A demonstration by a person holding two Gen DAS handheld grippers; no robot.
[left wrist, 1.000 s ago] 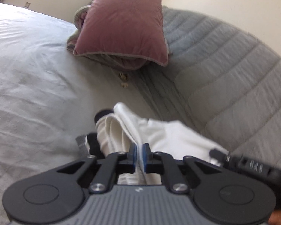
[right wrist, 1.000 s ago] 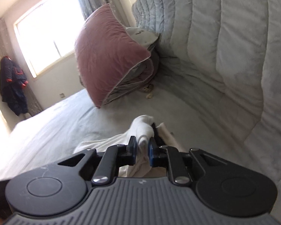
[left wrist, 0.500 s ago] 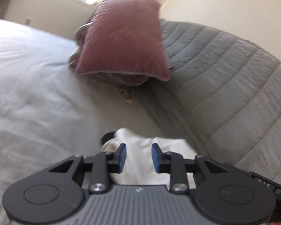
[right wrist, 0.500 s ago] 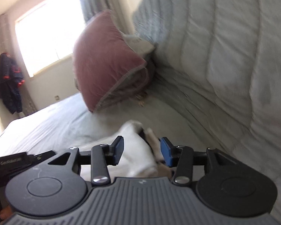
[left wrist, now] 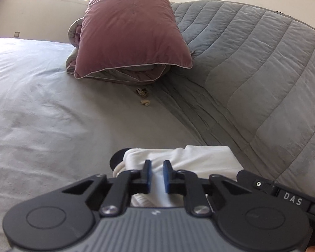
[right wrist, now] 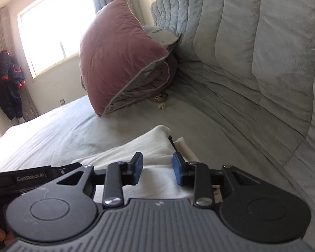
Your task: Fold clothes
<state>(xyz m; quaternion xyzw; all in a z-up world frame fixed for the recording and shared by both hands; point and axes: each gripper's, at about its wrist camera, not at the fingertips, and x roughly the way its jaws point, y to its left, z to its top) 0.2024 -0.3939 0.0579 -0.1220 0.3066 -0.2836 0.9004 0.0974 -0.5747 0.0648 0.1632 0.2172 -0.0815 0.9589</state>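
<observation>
A white folded garment (left wrist: 191,157) with a dark part at its left end (left wrist: 116,159) lies on the grey bedsheet (left wrist: 52,126), close to the quilted grey cover. My left gripper (left wrist: 156,176) hovers at the garment's near edge. Its jaws are closing, white cloth shows in the gap, and the blue pads (left wrist: 147,175) do not press on it. In the right wrist view the same garment (right wrist: 140,147) lies flat under my right gripper (right wrist: 157,170). Those jaws are also closing, still well apart, with cloth below them and nothing gripped.
A pink pillow (left wrist: 132,31) leans on a rolled grey quilt at the back. The quilted grey cover (left wrist: 262,73) rises along the right. Small bits (left wrist: 145,103) lie on the sheet near the pillow. A dark jacket (right wrist: 8,84) hangs by the window.
Both grippers were shut on bunched white cloth a second ago. They let go and drew back, and the garment now lies flat on the bed. Both gaps are narrower than half a second ago.
</observation>
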